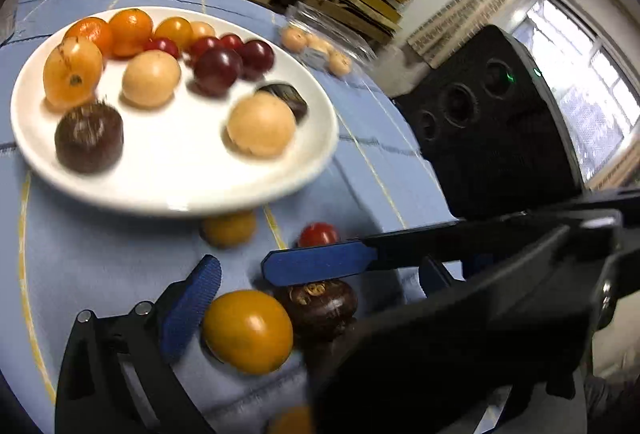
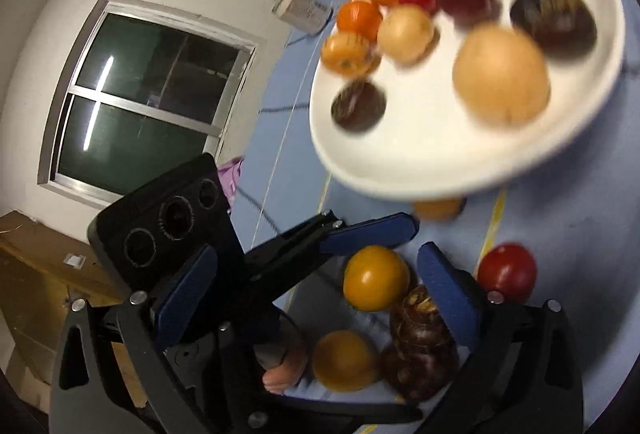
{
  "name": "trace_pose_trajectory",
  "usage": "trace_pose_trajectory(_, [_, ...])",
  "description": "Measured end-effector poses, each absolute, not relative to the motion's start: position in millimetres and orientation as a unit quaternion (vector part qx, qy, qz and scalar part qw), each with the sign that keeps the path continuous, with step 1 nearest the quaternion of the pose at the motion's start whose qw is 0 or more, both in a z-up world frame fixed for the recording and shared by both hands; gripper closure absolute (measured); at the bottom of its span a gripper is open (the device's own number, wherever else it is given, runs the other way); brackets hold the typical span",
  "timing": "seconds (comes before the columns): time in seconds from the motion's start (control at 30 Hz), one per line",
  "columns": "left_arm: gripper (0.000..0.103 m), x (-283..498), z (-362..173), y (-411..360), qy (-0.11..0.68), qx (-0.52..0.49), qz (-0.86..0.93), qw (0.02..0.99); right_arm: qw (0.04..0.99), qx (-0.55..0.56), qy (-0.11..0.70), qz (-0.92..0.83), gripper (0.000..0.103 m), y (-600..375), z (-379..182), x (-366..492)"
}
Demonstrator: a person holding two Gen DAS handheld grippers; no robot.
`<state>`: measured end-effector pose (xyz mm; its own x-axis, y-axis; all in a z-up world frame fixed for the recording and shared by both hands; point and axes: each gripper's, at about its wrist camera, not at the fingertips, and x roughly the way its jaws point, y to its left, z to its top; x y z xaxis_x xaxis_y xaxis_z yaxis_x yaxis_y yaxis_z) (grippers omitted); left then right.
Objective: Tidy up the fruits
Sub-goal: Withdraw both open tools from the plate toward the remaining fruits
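The left gripper (image 1: 318, 274) sits closest, its ribbed blue left pad (image 1: 192, 308) just beside a yellow tomato (image 1: 248, 330) on the bench (image 1: 100, 274). Its jaws stand wide and grip nothing. Its other finger is mostly hidden behind the black body of the right gripper (image 2: 320, 254), which crosses in from the side. A dark mangosteen (image 1: 320, 308) lies against the yellow tomato, partly under the flat blue finger (image 1: 320, 262) of the right gripper.

In the right wrist view, the right gripper is also spread fully open and empty. The yellow tomato and the mangosteen lie in the gap between its pads. Its right pad (image 2: 448, 294) is right beside the mangosteen; I cannot tell whether they touch. A red tomato (image 2: 506, 272) lies outside that pad, and an orange fruit (image 2: 344, 360) rests nearer the camera. Part of a hand (image 2: 280, 374) shows below the left gripper.

Beyond the loose fruit stands a white plate (image 1: 180, 194), blurred in both views. It carries oranges (image 1: 130, 30), small yellow and red tomatoes, dark red plums (image 1: 218, 70), pale tan round fruits (image 1: 260, 124) and two more mangosteens. One yellow-orange fruit (image 1: 228, 228) lies on the blue cloth, half hidden by the plate's near rim. Past the plate, a clear bag (image 1: 316, 46) holds a few pale fruits.
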<state>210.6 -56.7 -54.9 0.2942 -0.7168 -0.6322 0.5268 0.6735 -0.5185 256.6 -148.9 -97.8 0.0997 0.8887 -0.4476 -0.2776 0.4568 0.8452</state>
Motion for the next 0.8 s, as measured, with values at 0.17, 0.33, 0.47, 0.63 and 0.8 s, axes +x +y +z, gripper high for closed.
trace_pose_trajectory(0.17, [0.004,184,-42,-54,0.405,-0.06,-0.348,0.843,0.725,0.311,0.48,0.384,0.005,-169,-91,240])
trace_pose_trajectory(0.33, [0.004,196,-40,-16,0.409,-0.126,-0.304,0.851,0.709,0.34,0.482,0.386,0.005,-188,-98,244])
trace_pose_trajectory(0.47, [0.004,212,-53,-1,0.429,-0.155,-0.266,0.849,0.706,0.348,0.482,0.384,0.005,-194,-100,242])
trace_pose_trajectory(0.63, [0.004,207,-41,-4,0.391,-0.092,-0.203,0.893,0.764,0.307,0.439,0.361,0.005,-204,-75,227])
trace_pose_trajectory(0.8, [0.004,198,-30,-10,0.352,0.007,-0.116,0.929,0.861,0.209,0.373,0.274,0.004,-217,-47,200])
